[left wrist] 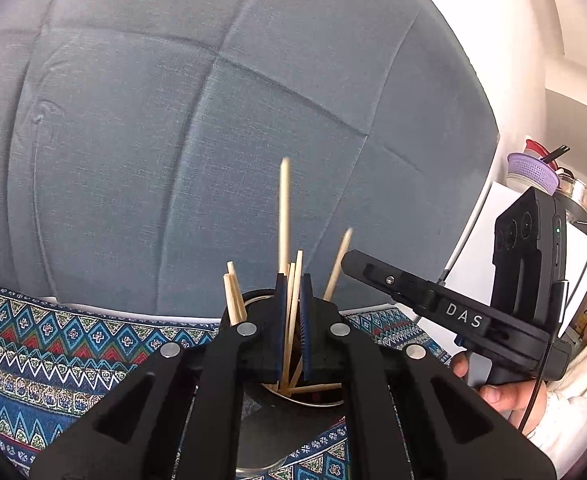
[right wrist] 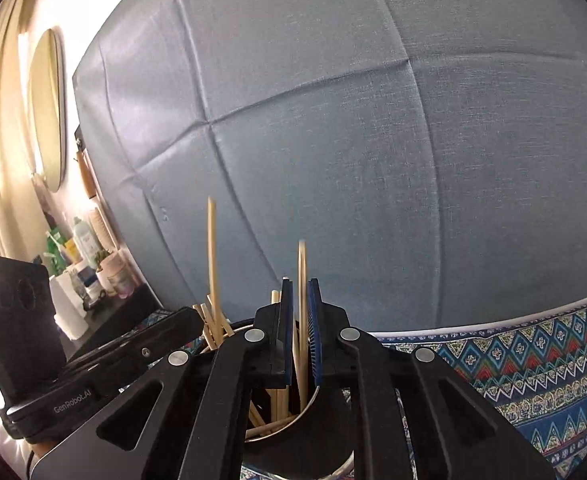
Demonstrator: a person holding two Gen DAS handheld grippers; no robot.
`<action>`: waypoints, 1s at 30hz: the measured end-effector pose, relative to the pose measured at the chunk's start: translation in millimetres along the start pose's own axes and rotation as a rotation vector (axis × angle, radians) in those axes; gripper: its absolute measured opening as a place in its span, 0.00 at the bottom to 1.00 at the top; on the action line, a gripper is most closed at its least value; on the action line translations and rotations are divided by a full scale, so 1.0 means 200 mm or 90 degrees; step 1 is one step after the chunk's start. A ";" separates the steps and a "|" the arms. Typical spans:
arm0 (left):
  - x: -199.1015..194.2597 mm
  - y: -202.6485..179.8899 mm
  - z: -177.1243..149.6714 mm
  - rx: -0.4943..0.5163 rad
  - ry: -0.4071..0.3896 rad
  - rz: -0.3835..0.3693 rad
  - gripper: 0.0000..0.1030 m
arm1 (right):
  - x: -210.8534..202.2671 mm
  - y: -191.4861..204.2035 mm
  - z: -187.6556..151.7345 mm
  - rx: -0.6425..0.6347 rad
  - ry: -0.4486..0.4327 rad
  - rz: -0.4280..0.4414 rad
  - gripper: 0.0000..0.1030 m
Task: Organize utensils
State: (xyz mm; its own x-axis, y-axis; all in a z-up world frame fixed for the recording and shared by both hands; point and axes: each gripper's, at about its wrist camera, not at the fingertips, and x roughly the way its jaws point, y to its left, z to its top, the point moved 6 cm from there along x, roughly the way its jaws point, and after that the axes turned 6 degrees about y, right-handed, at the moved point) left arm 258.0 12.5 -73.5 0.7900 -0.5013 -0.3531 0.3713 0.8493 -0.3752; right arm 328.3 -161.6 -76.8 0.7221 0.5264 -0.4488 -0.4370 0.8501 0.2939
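Chopsticks (left wrist: pixel 284 216): one is pinched upright between the narrowly parted pads of the left gripper (left wrist: pixel 293 312).
Right gripper (right wrist: pixel 300 320): a second chopstick (right wrist: pixel 302 280) is clamped likewise.
Holder (right wrist: pixel 325 432): set below both grippers on patterned cloth (right wrist: pixel 533 360), more sticks inside.

I see a grey-blue upholstered panel (left wrist: pixel 197 128) filling the background, patterned cloth (right wrist: pixel 533 356) below it. Oval mirror (right wrist: pixel 47 108) and bottles (right wrist: pixel 81 240) far left; purple colander (left wrist: pixel 533 168) far right.
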 end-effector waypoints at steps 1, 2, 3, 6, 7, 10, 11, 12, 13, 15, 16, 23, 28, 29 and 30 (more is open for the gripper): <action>0.00 0.01 0.01 -0.004 0.004 -0.001 0.07 | -0.01 -0.01 0.00 0.005 0.001 0.000 0.09; -0.02 0.03 0.00 -0.005 0.003 0.005 0.17 | -0.02 -0.02 0.01 0.010 0.003 -0.004 0.16; -0.04 0.04 0.00 -0.007 -0.001 0.013 0.39 | -0.04 -0.03 0.01 0.015 -0.001 -0.009 0.24; -0.12 0.08 0.03 -0.019 -0.019 0.032 0.65 | -0.11 -0.07 0.04 0.037 -0.029 -0.029 0.64; -0.14 0.10 0.03 -0.023 -0.018 0.042 0.68 | -0.14 -0.08 0.05 0.043 -0.034 -0.037 0.67; -0.20 0.14 0.06 -0.030 -0.024 0.069 0.83 | -0.18 -0.13 0.06 0.070 -0.040 -0.056 0.85; -0.22 0.15 0.07 -0.031 -0.024 0.080 0.88 | -0.20 -0.14 0.07 0.079 -0.042 -0.068 0.85; -0.22 0.15 0.07 -0.034 -0.019 0.094 0.95 | -0.21 -0.16 0.07 0.086 -0.039 -0.075 0.85; -0.23 0.17 0.08 -0.038 -0.013 0.107 0.94 | -0.22 -0.17 0.07 0.092 -0.034 -0.084 0.86; -0.25 0.18 0.09 -0.043 -0.001 0.123 0.94 | -0.23 -0.19 0.07 0.105 -0.022 -0.103 0.87; -0.26 0.18 0.09 -0.040 0.004 0.136 0.94 | -0.24 -0.20 0.07 0.110 -0.017 -0.109 0.88; -0.34 0.13 0.11 -0.028 0.034 0.191 0.94 | -0.33 -0.20 0.08 0.132 0.001 -0.123 0.90; -0.42 0.08 0.09 -0.003 0.063 0.210 0.94 | -0.43 -0.13 0.04 0.129 0.023 -0.118 0.91; -0.44 0.07 0.07 -0.001 0.069 0.210 0.94 | -0.44 -0.12 0.02 0.129 0.031 -0.118 0.91; -0.46 0.06 0.06 -0.001 0.075 0.211 0.94 | -0.46 -0.10 -0.01 0.127 0.042 -0.122 0.91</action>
State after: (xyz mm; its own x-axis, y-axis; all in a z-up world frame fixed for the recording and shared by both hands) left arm 195.8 69.6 -35.3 0.8054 -0.2146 -0.5525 0.1036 0.9688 -0.2253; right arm 269.8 -227.0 -43.2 0.7416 0.3624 -0.5646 -0.1776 0.9176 0.3557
